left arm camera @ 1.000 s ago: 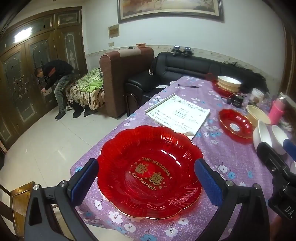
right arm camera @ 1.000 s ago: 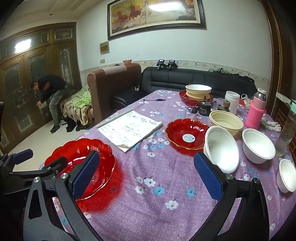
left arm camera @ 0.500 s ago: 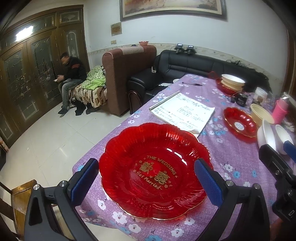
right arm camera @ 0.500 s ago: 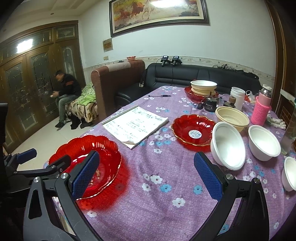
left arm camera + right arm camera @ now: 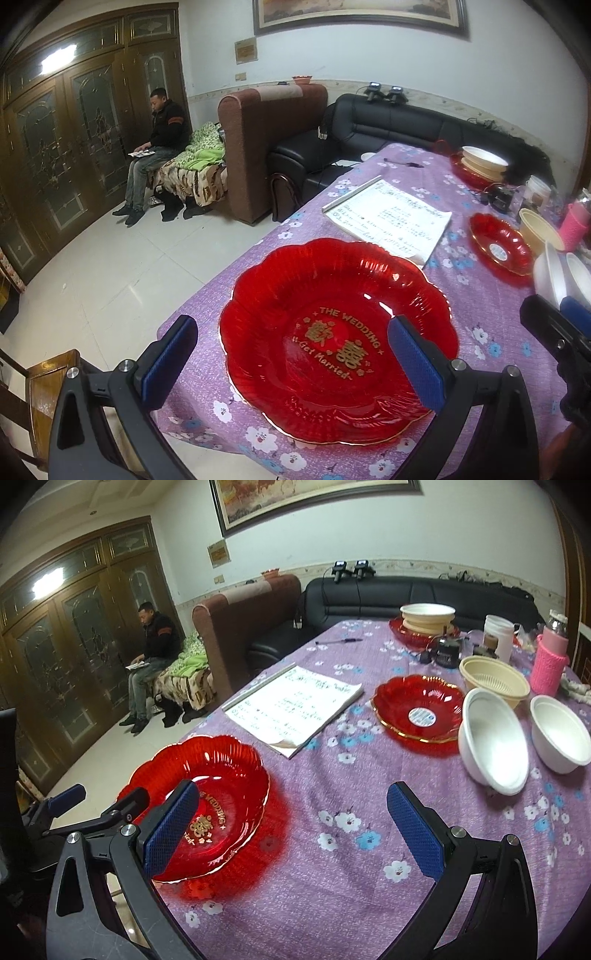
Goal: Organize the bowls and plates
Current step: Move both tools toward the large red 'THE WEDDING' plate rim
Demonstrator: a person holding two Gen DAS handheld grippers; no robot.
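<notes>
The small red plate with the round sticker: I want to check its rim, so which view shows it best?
The right wrist view: the small red plate sits whole and unobstructed mid-table. The left wrist view shows it foreshortened near the right edge.

Glossy translucent red plastic plate (image 5: 332, 332) on matt woven floral tablecloth (image 5: 332, 886).

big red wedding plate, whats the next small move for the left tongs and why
Probably ease the left tongs forward and down to straddle the near rim of the big red plate. They are open, one finger over the plate, the other off its edge, gripping nothing yet.
</notes>
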